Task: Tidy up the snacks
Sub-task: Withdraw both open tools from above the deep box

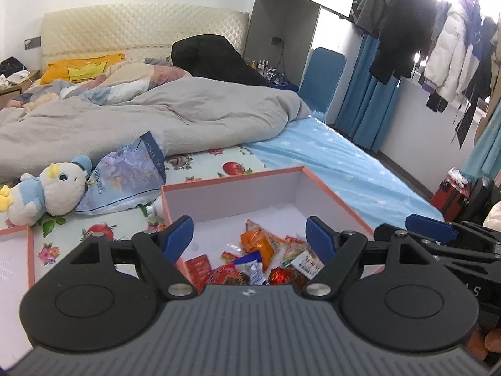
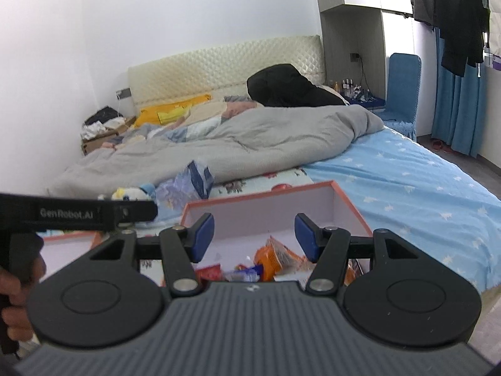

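A shallow box with an orange rim [image 1: 231, 177] lies on the bed and holds a heap of wrapped snacks [image 1: 260, 260], among them an orange packet [image 1: 261, 244]. My left gripper [image 1: 249, 239] is open and empty, hovering above the box's near part. The right gripper shows at the right edge of the left wrist view [image 1: 432, 227]. In the right wrist view the same box [image 2: 260, 195] and snacks [image 2: 272, 258] lie below my right gripper [image 2: 254, 236], which is open and empty. The near snacks are hidden by the gripper bodies.
A second orange-rimmed tray or lid [image 1: 18, 250] lies at the left. A plush duck [image 1: 47, 192] and a blue tissue pack [image 1: 125, 178] lie behind it. A grey duvet [image 1: 156, 116] covers the bed's far part. Hanging clothes [image 1: 438, 37] and a red suitcase [image 1: 451, 194] stand on the right.
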`<state>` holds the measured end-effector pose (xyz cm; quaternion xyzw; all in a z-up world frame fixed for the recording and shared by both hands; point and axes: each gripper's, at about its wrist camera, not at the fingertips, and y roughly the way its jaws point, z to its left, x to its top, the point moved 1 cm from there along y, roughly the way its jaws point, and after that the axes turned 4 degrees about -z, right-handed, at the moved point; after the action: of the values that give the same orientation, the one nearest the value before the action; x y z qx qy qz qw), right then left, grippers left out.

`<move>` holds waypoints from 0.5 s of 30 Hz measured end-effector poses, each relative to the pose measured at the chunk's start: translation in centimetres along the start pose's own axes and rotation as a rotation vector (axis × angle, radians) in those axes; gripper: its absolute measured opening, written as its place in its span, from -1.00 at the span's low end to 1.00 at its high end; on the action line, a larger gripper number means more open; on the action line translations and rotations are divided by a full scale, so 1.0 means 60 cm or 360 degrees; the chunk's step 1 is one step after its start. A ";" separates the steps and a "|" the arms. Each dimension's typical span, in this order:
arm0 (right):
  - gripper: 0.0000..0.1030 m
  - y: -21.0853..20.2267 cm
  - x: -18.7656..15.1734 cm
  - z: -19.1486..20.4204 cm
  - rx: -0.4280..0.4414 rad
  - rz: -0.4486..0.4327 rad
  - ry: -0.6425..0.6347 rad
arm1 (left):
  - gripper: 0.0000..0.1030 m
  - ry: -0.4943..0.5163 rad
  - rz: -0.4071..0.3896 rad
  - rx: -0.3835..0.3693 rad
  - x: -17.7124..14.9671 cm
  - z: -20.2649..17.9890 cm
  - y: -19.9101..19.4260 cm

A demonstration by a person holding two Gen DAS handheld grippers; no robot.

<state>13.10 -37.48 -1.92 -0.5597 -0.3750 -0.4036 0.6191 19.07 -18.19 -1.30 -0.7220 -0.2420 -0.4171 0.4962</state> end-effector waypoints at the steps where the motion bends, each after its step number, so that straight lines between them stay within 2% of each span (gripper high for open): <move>1: 0.15 0.000 -0.006 0.000 -0.0006 0.0018 -0.0002 | 0.60 0.0002 0.0006 0.0016 -0.006 0.001 -0.002; 15: 0.15 -0.032 -0.075 0.002 -0.0117 0.0114 0.0016 | 0.60 -0.0039 0.0059 0.0077 -0.076 0.025 -0.049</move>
<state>9.54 -37.07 -5.29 -0.5930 -0.3367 -0.3975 0.6140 14.93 -15.39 -3.87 -0.7192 -0.2446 -0.3929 0.5182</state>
